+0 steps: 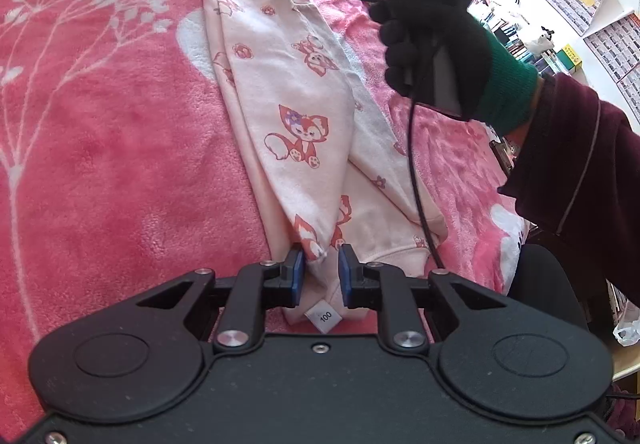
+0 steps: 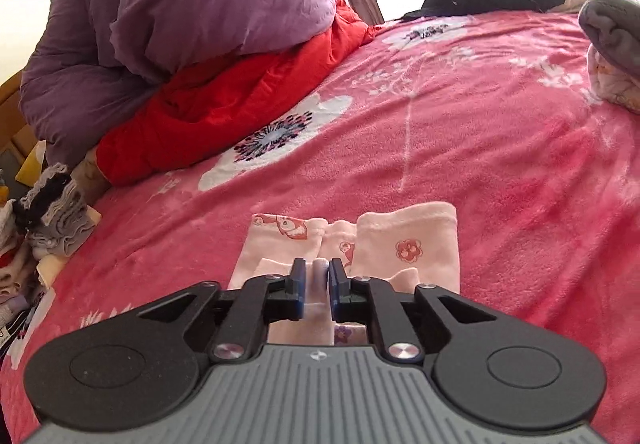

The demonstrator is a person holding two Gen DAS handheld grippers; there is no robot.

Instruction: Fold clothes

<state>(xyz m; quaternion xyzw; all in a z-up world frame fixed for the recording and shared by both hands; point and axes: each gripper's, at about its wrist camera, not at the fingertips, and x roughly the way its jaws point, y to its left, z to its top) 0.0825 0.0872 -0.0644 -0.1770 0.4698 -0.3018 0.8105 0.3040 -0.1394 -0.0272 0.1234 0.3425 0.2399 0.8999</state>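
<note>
Fingers of the left gripper (image 1: pixel 321 264) stand slightly parted astride the pink fox-print garment's (image 1: pixel 296 104) near edge; the right gripper (image 2: pixel 317 280) likewise straddles a fabric ridge, neither clearly pinching. Lengthwise fold looks laid; next probably folding end to end. Pink floral bed (image 2: pixel 460 132), purple duvet (image 2: pixel 192 4) behind.

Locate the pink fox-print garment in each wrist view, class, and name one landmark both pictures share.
Left wrist view: the fox-print garment runs as a long strip from top centre down to the left tool at bottom centre.
Right wrist view: only its cuff end shows, low centre, just beyond the right tool.
Shared landmark: the pink flowered blanket under it.
</note>
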